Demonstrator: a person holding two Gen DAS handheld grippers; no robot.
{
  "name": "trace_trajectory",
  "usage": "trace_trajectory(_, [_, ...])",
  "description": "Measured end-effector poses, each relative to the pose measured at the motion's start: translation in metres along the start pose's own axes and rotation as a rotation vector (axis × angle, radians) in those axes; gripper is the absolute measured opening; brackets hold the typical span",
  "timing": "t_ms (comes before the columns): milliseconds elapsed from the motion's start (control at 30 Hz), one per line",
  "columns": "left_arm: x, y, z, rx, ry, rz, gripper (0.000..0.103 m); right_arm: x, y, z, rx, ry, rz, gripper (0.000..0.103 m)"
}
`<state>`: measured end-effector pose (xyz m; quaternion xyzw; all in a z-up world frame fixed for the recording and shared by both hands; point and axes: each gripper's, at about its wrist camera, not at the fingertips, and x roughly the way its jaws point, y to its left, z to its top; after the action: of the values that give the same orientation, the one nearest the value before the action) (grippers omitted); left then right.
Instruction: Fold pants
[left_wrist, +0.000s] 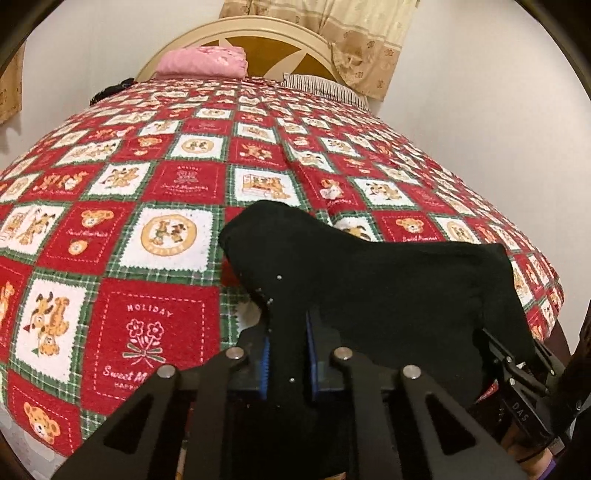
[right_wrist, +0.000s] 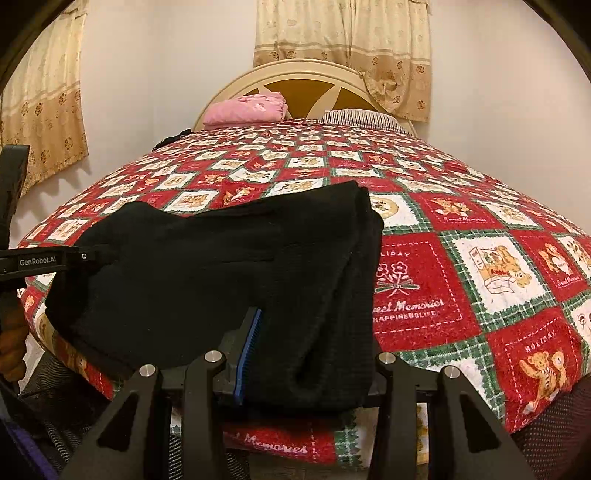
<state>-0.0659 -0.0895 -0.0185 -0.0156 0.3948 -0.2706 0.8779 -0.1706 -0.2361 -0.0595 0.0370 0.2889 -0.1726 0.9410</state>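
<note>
The black pants (left_wrist: 369, 280) are bunched at the near edge of the bed, held up off the red checked blanket (left_wrist: 147, 177). My left gripper (left_wrist: 288, 354) is shut on a fold of the pants between its blue pads. In the right wrist view the pants (right_wrist: 221, 266) drape over my right gripper (right_wrist: 291, 354), which is shut on the cloth; only its left blue pad (right_wrist: 249, 350) shows. The left gripper (right_wrist: 48, 260) also appears at the left edge of that view, and the right gripper (left_wrist: 517, 373) at the right of the left wrist view.
A pink folded cloth (left_wrist: 203, 61) and a striped pillow (left_wrist: 325, 86) lie at the headboard (left_wrist: 273, 40). A dark item (left_wrist: 110, 90) sits at the far left bed edge. Curtains (right_wrist: 343, 48) hang behind. The bed's near edge (right_wrist: 280, 443) is just below my grippers.
</note>
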Motion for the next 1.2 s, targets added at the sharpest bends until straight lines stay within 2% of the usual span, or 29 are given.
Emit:
trace_trajectory(233, [-0.007, -0.008, 0.003, 0.045, -0.028, 0.034, 0.015, -0.017, 0.009, 0.007, -0.037, -0.061, -0.023, 0.038])
trace_trajectory(600, [-0.013, -0.015, 0.007, 0.083, -0.049, 0.066, 0.014, -0.03, 0.017, 0.014, -0.079, -0.11, -0.042, 0.036])
trace_trajectory(1200, [-0.012, -0.006, 0.02, 0.067, -0.062, 0.026, 0.014, -0.027, 0.029, 0.032, -0.09, -0.126, -0.088, 0.036])
